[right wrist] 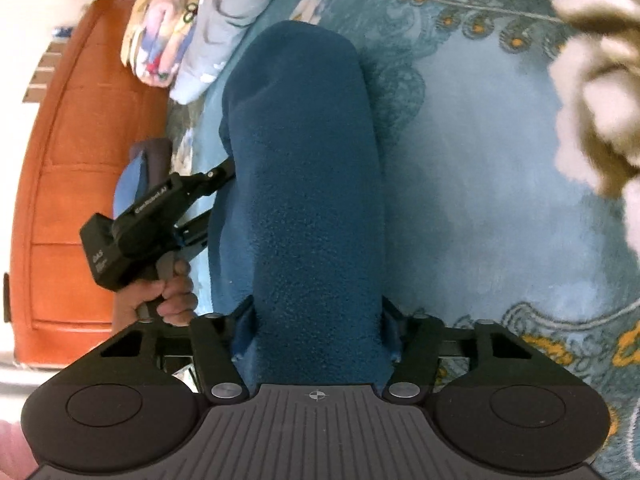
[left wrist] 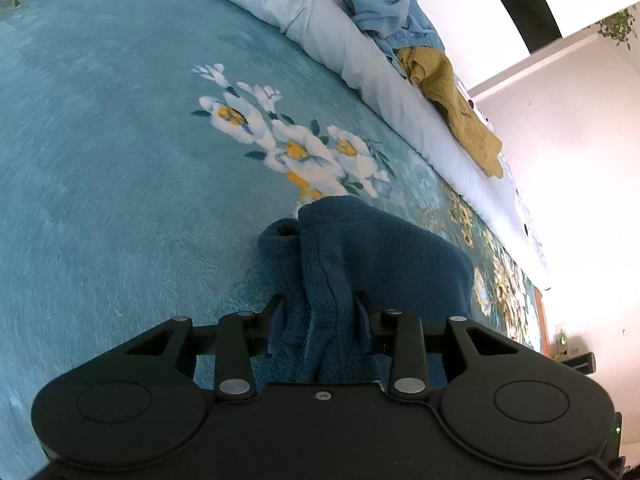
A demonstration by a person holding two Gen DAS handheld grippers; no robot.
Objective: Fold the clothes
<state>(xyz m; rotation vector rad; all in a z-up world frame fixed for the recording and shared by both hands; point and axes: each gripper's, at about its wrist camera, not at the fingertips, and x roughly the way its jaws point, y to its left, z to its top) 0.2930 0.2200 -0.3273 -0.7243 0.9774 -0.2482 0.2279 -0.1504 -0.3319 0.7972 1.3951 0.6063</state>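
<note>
A dark blue fleece garment (left wrist: 360,256) hangs bunched above a teal floral blanket (left wrist: 120,168). My left gripper (left wrist: 320,312) is shut on a fold of it, fabric filling the space between its fingers. In the right wrist view the same fleece garment (right wrist: 304,168) stretches away as a long band, and my right gripper (right wrist: 316,328) is shut on its near end. The left gripper (right wrist: 224,176), held by a hand, shows there at the garment's left edge, its tips hidden in the cloth.
A light blue garment (left wrist: 384,8) and an olive-yellow one (left wrist: 460,104) lie on a pale quilt (left wrist: 360,60) at the bed's far side. An orange-brown wooden headboard (right wrist: 80,160), a floral pillow (right wrist: 164,32) and a cream fluffy item (right wrist: 600,100) are nearby.
</note>
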